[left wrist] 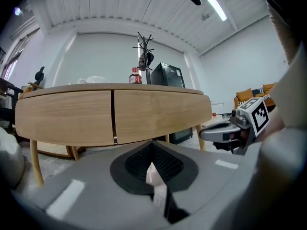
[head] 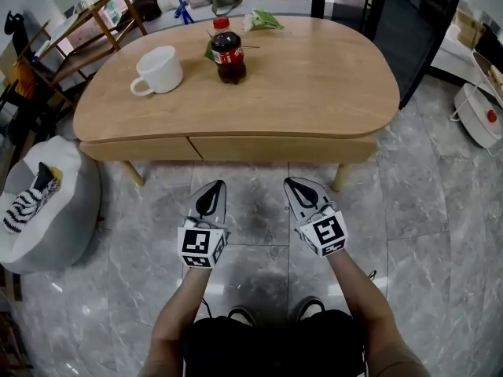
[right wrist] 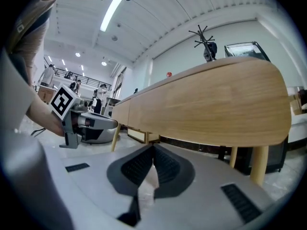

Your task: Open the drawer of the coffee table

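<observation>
Coffee table (head: 314,77): light wood, rounded top, pale legs, on grey marble-look floor (head: 259,226). Two fronts under near edge, split by dark vertical seam: left drawer front (head: 134,149), shorter; right drawer front (head: 279,149), longer. Both flush w/ table edge, closed.

Left gripper (head: 214,191): low over floor, pointing at table. Jaws closed tip to tip, nothing between. Clear of table, no contact. Tip lined up just right of seam, i.e. facing left end of right drawer front; in left gripper view, seam a little left of jaw centre.

Right gripper (head: 299,188): beside left one, approx. parallel, same height. Jaws shut, pads together, empty. Also short of table edge, facing mid part of right drawer front. No touch. Drawer front above and beyond tips in both gripper views.

On tabletop: white mug (head: 159,71), handle toward left; cola bottle (head: 229,51), red cap, upright, just right of mug; green packet (head: 263,20) at far edge.

Left of table: grey pouf (head: 59,234) w/ striped cloth item (head: 23,204) on top.

Bottom of head view: forearms, dark shorts, shoe tips.
</observation>
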Motion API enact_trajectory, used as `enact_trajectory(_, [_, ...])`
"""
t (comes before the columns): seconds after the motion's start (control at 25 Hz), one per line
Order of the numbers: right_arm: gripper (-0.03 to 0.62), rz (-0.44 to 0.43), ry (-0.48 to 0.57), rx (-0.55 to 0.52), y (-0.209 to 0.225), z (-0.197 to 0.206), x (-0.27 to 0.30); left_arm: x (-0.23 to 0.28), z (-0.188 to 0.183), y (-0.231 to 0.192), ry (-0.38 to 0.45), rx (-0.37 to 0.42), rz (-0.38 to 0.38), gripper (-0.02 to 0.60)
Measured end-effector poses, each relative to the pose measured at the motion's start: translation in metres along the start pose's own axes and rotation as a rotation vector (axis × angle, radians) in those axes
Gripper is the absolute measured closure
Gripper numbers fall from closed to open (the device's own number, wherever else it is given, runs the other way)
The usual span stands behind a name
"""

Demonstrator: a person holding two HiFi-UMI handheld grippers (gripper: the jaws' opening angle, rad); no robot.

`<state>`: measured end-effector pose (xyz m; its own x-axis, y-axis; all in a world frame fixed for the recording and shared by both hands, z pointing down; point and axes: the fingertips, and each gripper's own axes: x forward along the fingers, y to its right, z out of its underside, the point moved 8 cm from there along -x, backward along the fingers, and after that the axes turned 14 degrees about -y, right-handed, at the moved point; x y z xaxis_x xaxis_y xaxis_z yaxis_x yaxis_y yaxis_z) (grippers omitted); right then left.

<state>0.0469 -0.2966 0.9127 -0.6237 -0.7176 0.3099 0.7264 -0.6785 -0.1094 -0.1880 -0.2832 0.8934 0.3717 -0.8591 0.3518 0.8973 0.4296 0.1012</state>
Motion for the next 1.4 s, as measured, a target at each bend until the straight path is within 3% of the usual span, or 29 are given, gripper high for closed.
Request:
enact_trajectory(0.24, [0.589,0.036,-0.017,-0.023,0.002,0.009,0.002,0.005,-0.002,0.004,0.006,0.04,-0.018,0.575])
enact_trajectory(0.36, [0.589,0.053,-0.019,0.009,0.005,0.009,0.001,0.006,-0.002,0.007,0.013,0.01,-0.005,0.575])
enact_trajectory(0.52, [0.589,0.068,0.014,0.078,0.006,0.006,-0.002,0.008,-0.001,0.015,0.016,0.028,0.005,0.575])
enact_trajectory(0.68, [0.589,0.017,0.095,0.249,0.007,0.004,-0.006,0.007,0.002,0.019,0.013,0.002,0.025,0.575])
enact_trajectory(0.88, [0.589,-0.037,0.264,0.679,0.025,0.021,-0.009,0.006,0.001,0.023,0.025,-0.02,0.042,0.575])
enact_trajectory(1.0, [0.589,-0.04,0.344,0.845,0.033,0.031,-0.012,0.006,0.002,0.026,0.025,-0.039,0.064,0.575])
enact_trajectory(1.12, [0.589,-0.121,0.494,1.035,0.038,0.035,-0.015,0.005,0.002,0.026,0.027,-0.077,0.083,0.575])
enact_trajectory(1.24, [0.589,-0.214,0.563,1.107,0.031,0.04,-0.008,0.004,0.003,0.026,0.022,-0.066,0.078,0.575])
enact_trajectory(1.4, [0.589,-0.264,0.568,1.084,0.024,0.036,-0.004,0.001,0.002,0.031,0.022,-0.016,0.08,0.575])
